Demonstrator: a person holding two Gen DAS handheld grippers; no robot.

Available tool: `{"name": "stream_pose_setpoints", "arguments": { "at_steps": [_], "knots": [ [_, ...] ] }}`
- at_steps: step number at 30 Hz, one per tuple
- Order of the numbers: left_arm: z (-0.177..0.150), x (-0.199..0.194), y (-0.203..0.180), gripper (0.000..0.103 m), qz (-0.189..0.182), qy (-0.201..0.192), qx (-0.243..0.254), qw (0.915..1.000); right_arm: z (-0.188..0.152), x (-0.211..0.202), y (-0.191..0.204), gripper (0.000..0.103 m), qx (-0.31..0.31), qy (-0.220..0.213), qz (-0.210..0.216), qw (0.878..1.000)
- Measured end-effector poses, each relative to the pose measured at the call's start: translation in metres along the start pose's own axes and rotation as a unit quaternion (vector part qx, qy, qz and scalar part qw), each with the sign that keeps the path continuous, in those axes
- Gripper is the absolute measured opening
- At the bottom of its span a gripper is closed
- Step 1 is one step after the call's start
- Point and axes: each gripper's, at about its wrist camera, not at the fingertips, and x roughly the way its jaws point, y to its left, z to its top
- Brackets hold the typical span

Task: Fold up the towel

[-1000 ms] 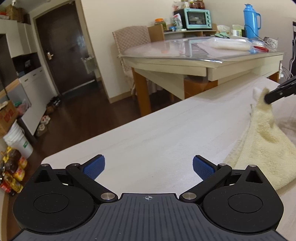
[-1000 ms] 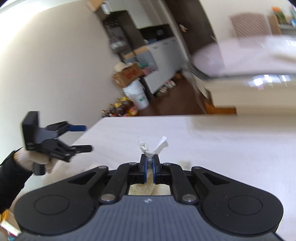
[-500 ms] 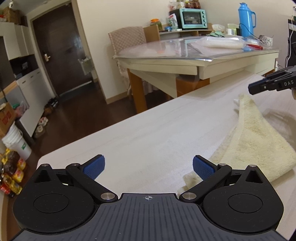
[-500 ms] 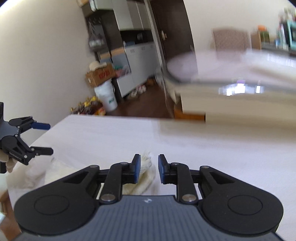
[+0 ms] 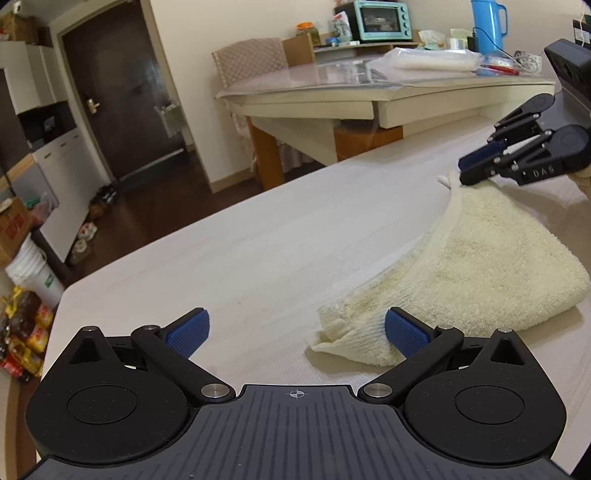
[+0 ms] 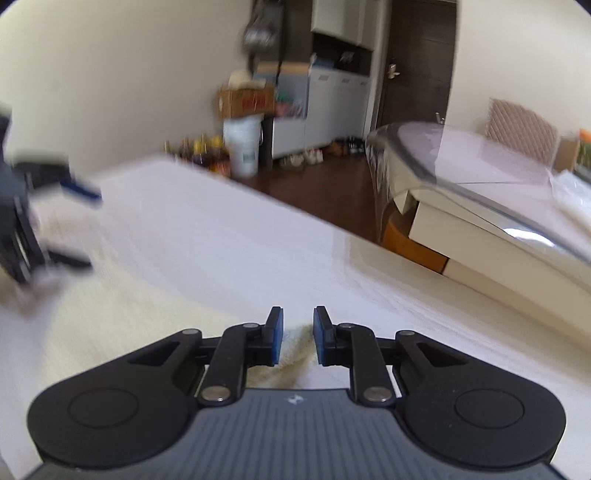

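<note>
Cream terry, the towel (image 5: 476, 266) lies folded over on the pale table (image 5: 229, 266), filling the 2 to 4 o'clock part of the left wrist view, with one loose corner reaching down to about 5 o'clock. The left gripper (image 5: 297, 330) hovers low over the table with its jaws spread wide and nothing between them; its right blue pad (image 5: 404, 334) sits just at that near corner of the towel, though whether it touches the cloth cannot be told. The right gripper (image 5: 476, 168) shows at 2 o'clock in the same view, its tips right above the towel's far raised corner. In the right wrist view the right gripper (image 6: 298, 334) has its jaws a small way apart, not clamped, with a ridge of towel (image 6: 295, 347) lying below the gap between them. The left gripper (image 6: 44, 221) appears there as a blur at 9 o'clock. Behind, at 12 to 1 o'clock in the left wrist view, stand a second table (image 5: 388, 96), a chair (image 5: 251, 62), a teal oven (image 5: 384, 18) and a blue flask (image 5: 485, 22).
</note>
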Motion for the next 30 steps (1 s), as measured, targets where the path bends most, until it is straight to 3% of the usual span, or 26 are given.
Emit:
{"name": "stream_pose_setpoints", "arguments": {
  "at_steps": [13,20,23,25,27,30],
  "knots": [
    [0.022,0.028,0.010,0.103,0.001,0.006,0.029,0.9996,-0.028,-0.039,0.028,0.020,0.059,-0.010,-0.042,0.997],
    [0.020,0.019,0.006,0.103,0.022,0.015,-0.016,0.9995,-0.026,-0.047,0.026,0.022,0.062,-0.024,-0.059,0.996],
    [0.012,0.002,-0.001,0.103,0.027,0.013,-0.048,0.9984,-0.023,-0.059,0.028,0.034,0.070,-0.029,-0.067,0.995],
    [0.007,-0.009,-0.007,0.103,0.031,0.011,-0.066,0.9973,-0.026,-0.069,0.033,0.051,0.084,-0.025,-0.072,0.994],
    [0.002,-0.018,-0.012,0.103,0.030,0.009,-0.080,0.9963,-0.031,-0.076,0.038,0.055,0.104,-0.022,-0.067,0.992],
    [-0.007,-0.038,-0.025,0.103,0.027,-0.002,-0.108,0.9938,-0.038,-0.090,0.050,0.073,0.133,-0.016,-0.059,0.989]
  ]
}}
